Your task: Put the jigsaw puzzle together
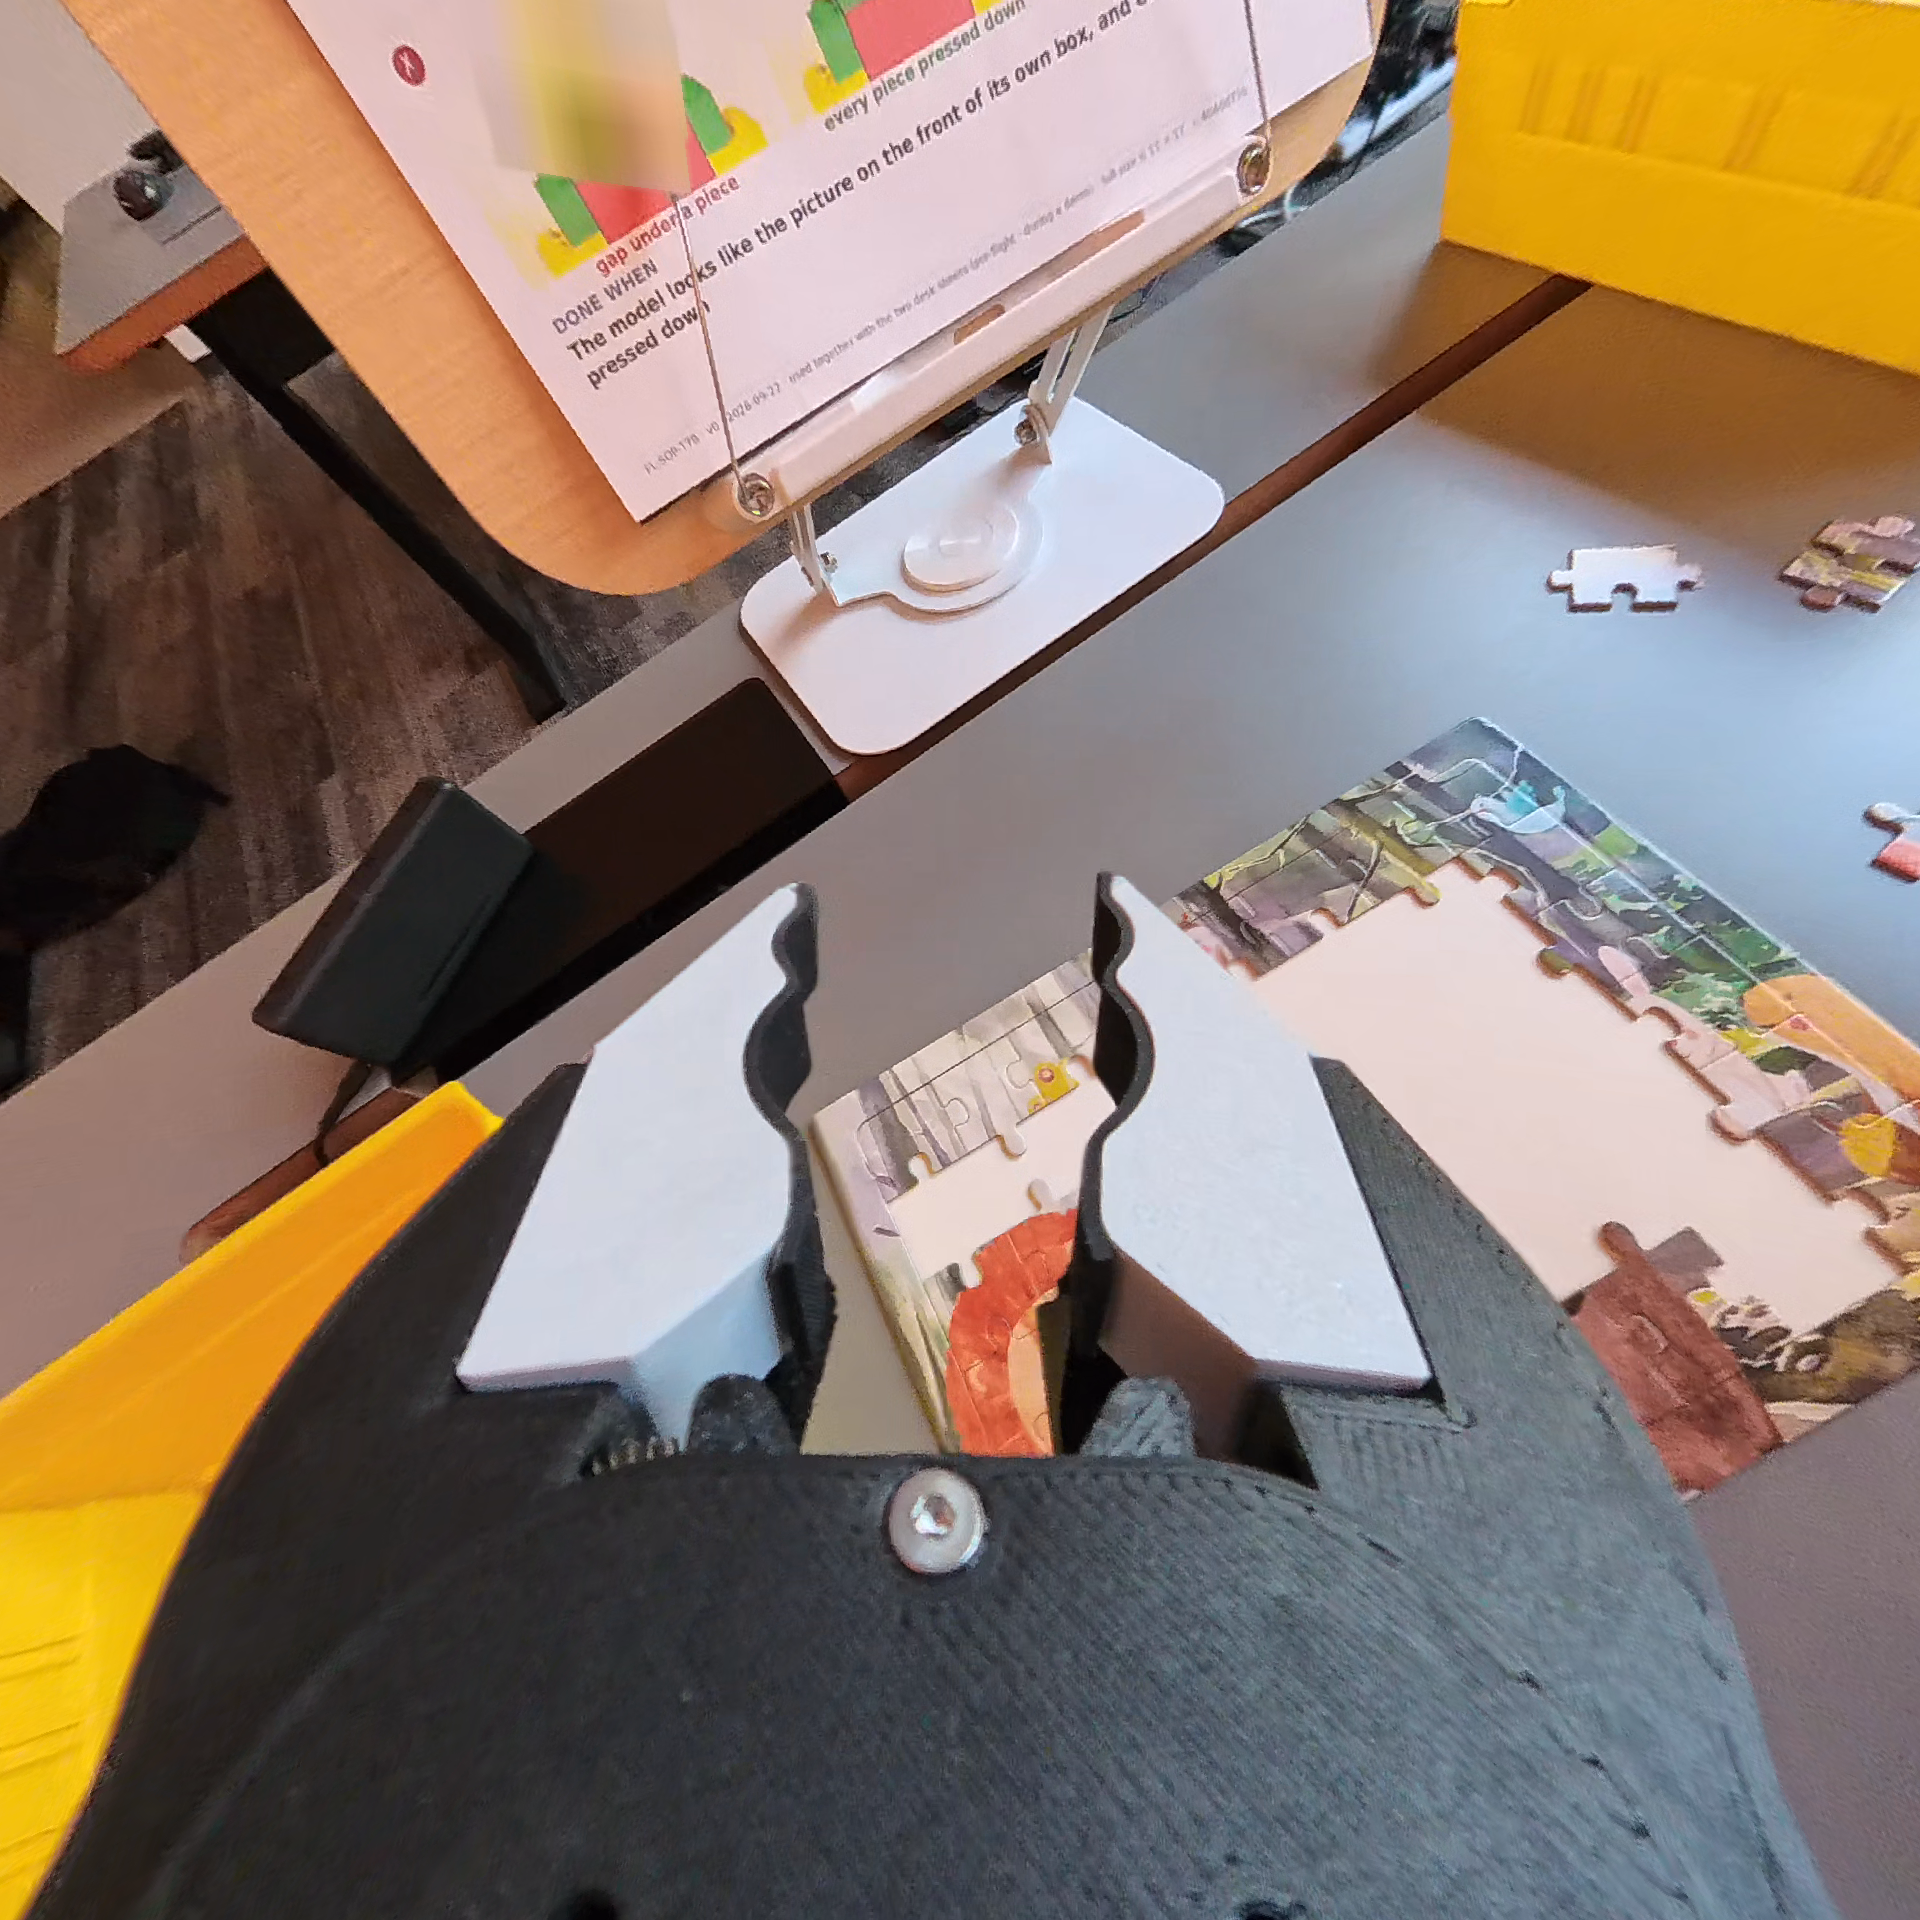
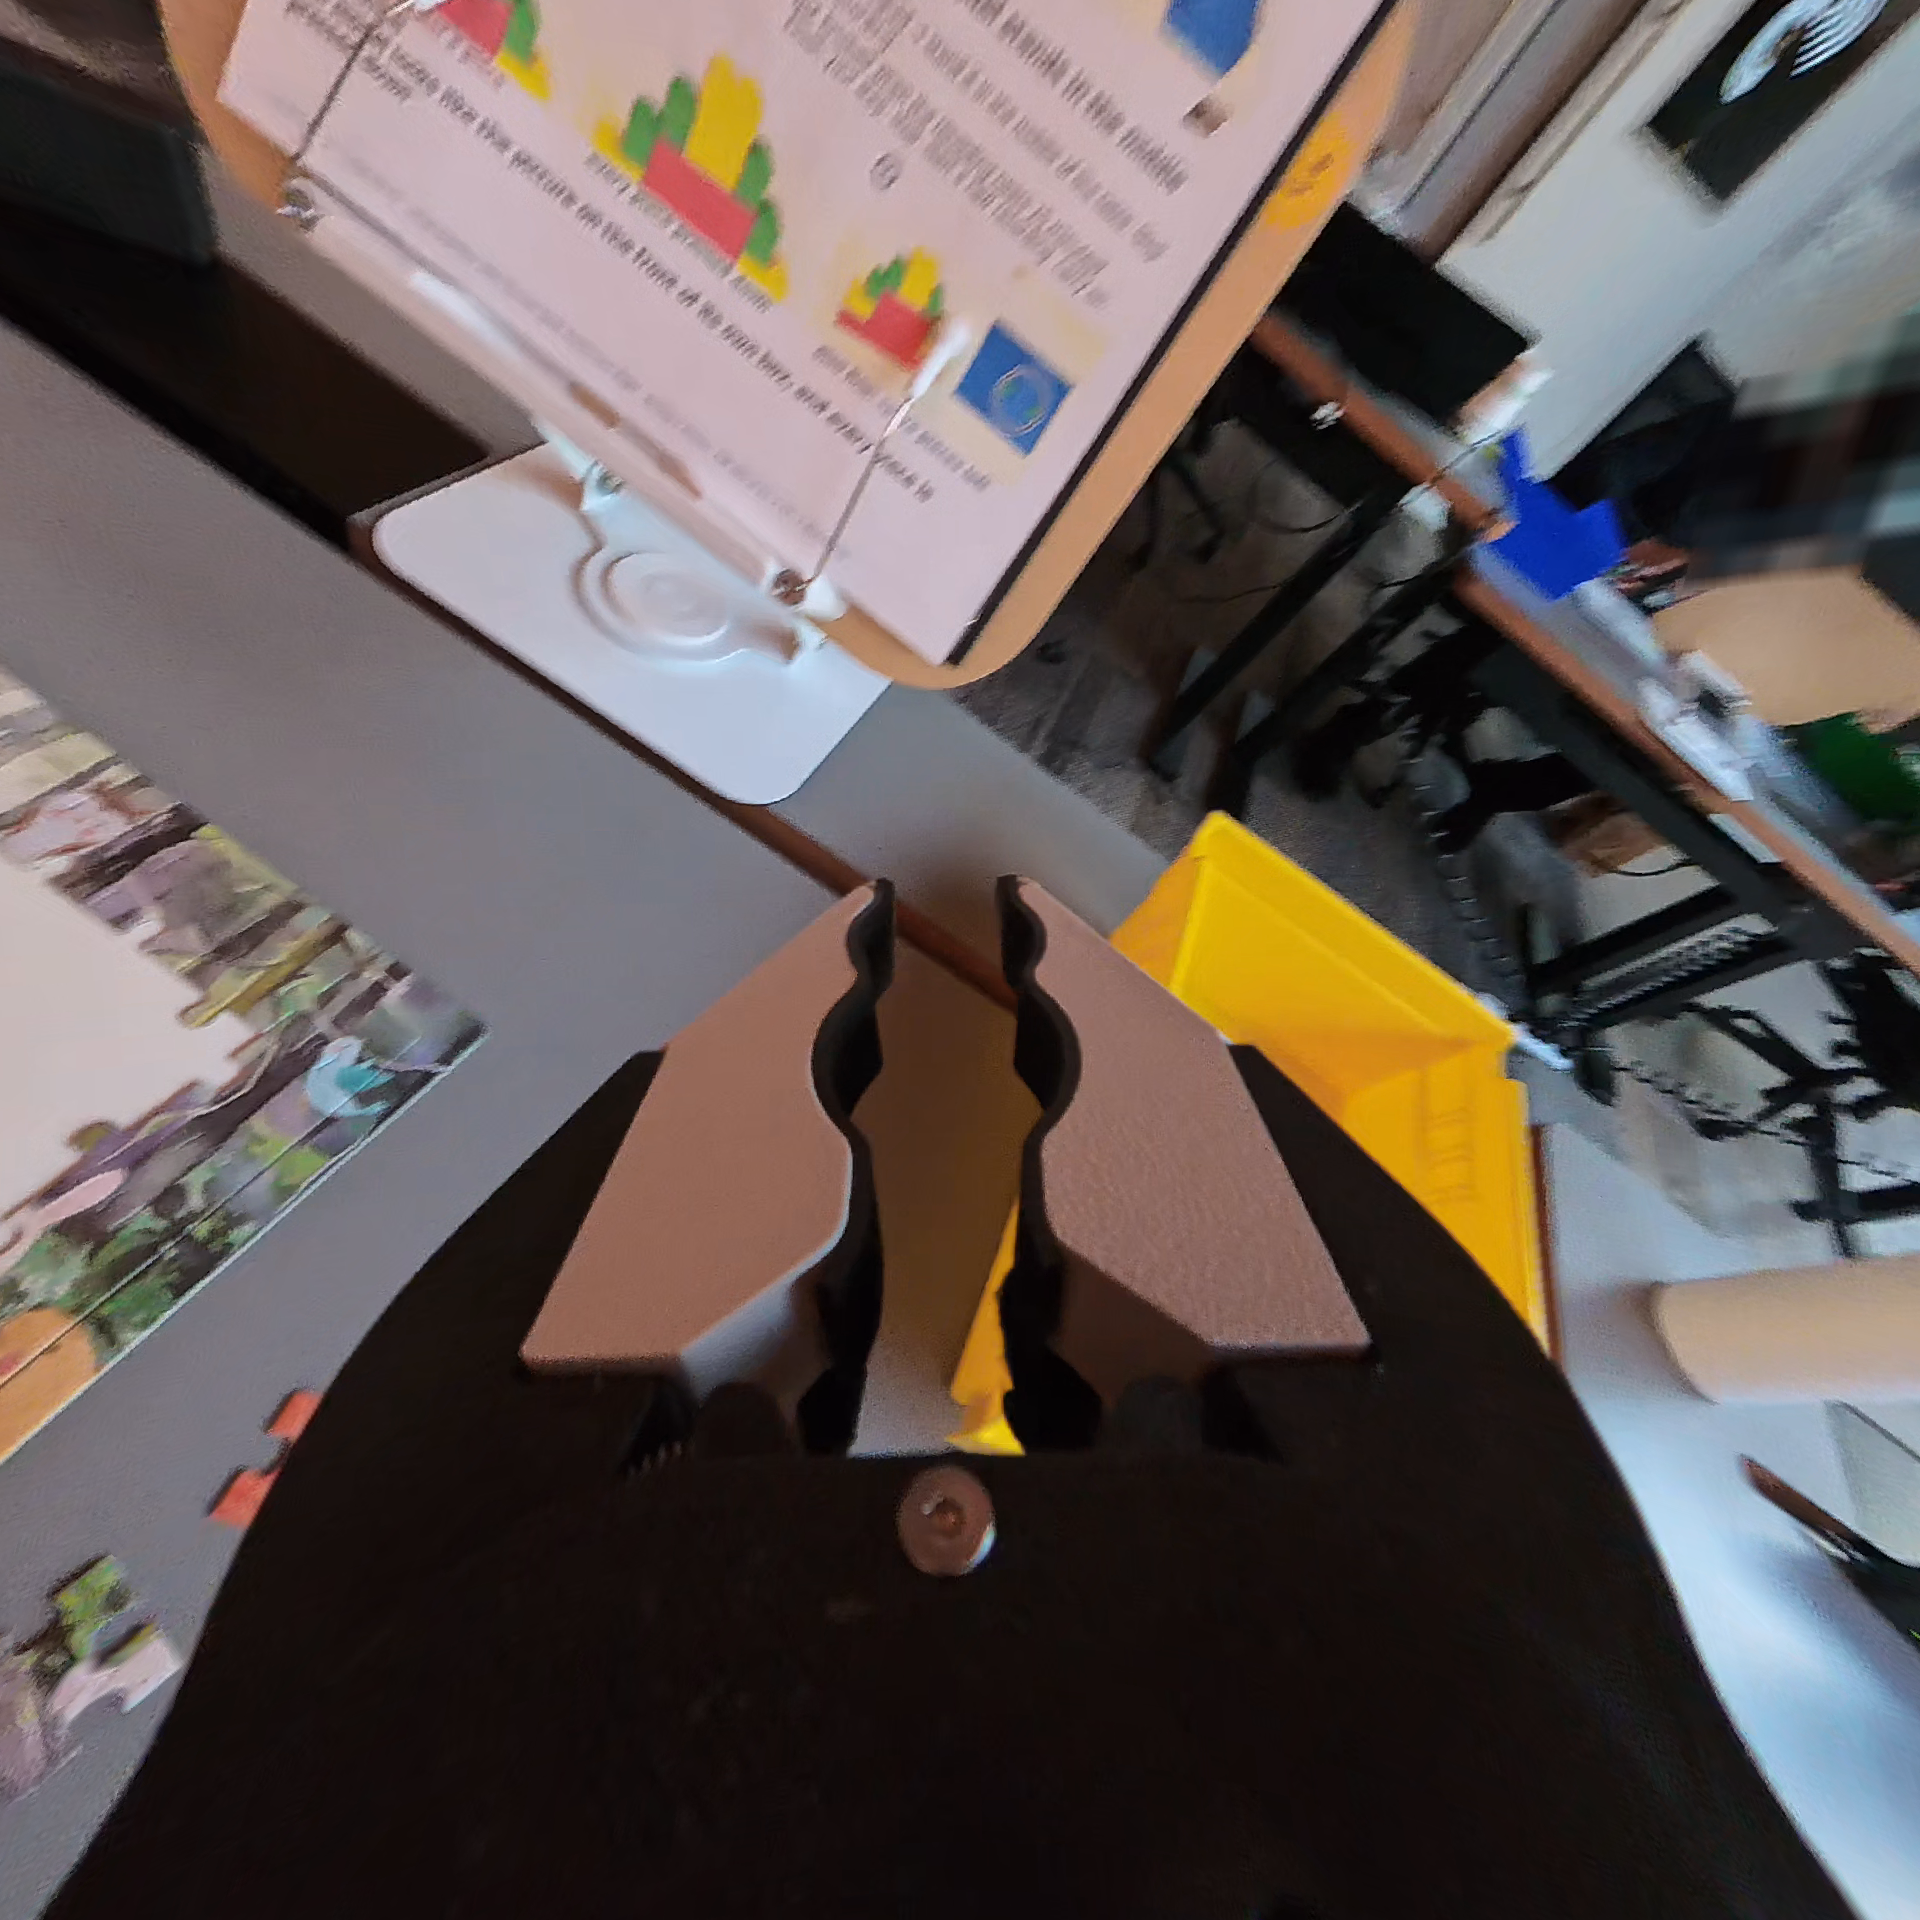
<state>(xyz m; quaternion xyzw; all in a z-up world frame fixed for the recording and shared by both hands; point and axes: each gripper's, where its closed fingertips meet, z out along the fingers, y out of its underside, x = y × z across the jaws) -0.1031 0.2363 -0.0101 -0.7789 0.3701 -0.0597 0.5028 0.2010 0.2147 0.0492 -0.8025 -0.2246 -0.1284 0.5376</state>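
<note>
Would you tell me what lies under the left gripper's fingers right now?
Under the open left gripper lies the puzzle's near corner: joined edge pieces, an orange arch and bare white backing. Its fingers and black body cover the rest of that corner.

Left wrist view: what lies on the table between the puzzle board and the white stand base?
Nothing: in the left wrist view only bare grey table separates the puzzle board from the stand base. Loose pieces lie off to the right.
</note>
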